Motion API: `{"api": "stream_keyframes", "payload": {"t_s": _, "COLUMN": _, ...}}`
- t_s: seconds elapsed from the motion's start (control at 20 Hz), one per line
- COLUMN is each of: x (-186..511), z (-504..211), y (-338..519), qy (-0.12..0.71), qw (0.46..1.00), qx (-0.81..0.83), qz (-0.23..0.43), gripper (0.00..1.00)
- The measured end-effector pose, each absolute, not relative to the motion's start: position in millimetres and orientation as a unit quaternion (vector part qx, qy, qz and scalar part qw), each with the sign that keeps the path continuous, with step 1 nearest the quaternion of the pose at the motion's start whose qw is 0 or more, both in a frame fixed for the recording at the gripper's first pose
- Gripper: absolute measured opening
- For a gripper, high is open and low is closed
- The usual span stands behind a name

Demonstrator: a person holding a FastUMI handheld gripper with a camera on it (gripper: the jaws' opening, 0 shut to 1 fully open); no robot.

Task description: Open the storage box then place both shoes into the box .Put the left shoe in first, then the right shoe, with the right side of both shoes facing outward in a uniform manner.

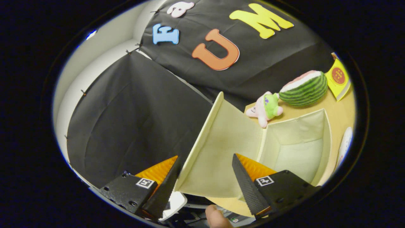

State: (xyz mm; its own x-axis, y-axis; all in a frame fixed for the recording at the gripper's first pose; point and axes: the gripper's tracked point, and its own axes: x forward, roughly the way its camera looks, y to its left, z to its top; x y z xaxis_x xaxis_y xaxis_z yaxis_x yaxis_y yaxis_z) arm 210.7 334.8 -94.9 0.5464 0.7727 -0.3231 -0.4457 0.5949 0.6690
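On the left hangs the black cloth [133, 120] of the booth wall. Behind it a white wall [95, 60] peeks out.

Low down, the gripper [205, 164] has its two fingers spread wide apart. The left finger [164, 186] sits in front of the black cloth. Just under its tip there is a small white thing [175, 202]; I cannot tell what it is.

Between the two fingers stands the lid [221, 148] of the storage box. The lid is cream colored and is flipped up, tilted over toward the black cloth. Its near edge lies close to the left finger, but I cannot tell if they touch. The fingers do not press on it. Under the lid, close to the camera, a fingertip [216, 218] of a person pokes up.

The right finger [245, 180] is in front of the lid and the near corner of the box.

Next comes the storage box [327, 136] itself. It is open and sits on the tan table [343, 107], just past the right finger. You can see its pale bottom inside. I see no shoe in it.

Behind the box, on the table, lies a pink and green stuffed toy [265, 109], near the box's back wall. Right beside the toy sits a watermelon slice toy [305, 88], green with stripes. Past that leans a yellow book [338, 79] against the wall. On the far side of the box there is a white curved thing [345, 144] on the table; too little of it shows to tell what it is.
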Motion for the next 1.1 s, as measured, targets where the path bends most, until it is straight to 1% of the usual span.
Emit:
{"api": "stream_keyframes", "payload": {"t_s": 0.2, "x": 184.7, "z": -96.4, "y": 308.5, "qy": 0.321, "qw": 0.830, "qx": 0.243, "qz": 0.385, "gripper": 1.00}}
{"api": "stream_keyframes", "payload": {"t_s": 0.3, "x": 179.8, "z": -104.9, "y": 279.9, "qy": 0.331, "qw": 0.834, "qx": 0.224, "qz": 0.380, "gripper": 1.00}}
{"api": "stream_keyframes", "payload": {"t_s": 0.55, "x": 187.2, "z": -125.2, "y": 192.3, "qy": 0.327, "qw": 0.868, "qx": 0.187, "qz": 0.324, "gripper": 1.00}}
{"api": "stream_keyframes", "payload": {"t_s": 0.85, "x": 196.8, "z": -181.0, "y": 83.6, "qy": 0.366, "qw": 0.893, "qx": 0.113, "qz": 0.237, "gripper": 1.00}}
{"api": "stream_keyframes", "payload": {"t_s": 1.1, "x": 198.4, "z": -235.5, "y": 13.2, "qy": 0.413, "qw": 0.895, "qx": 0.041, "qz": 0.162, "gripper": 1.00}}
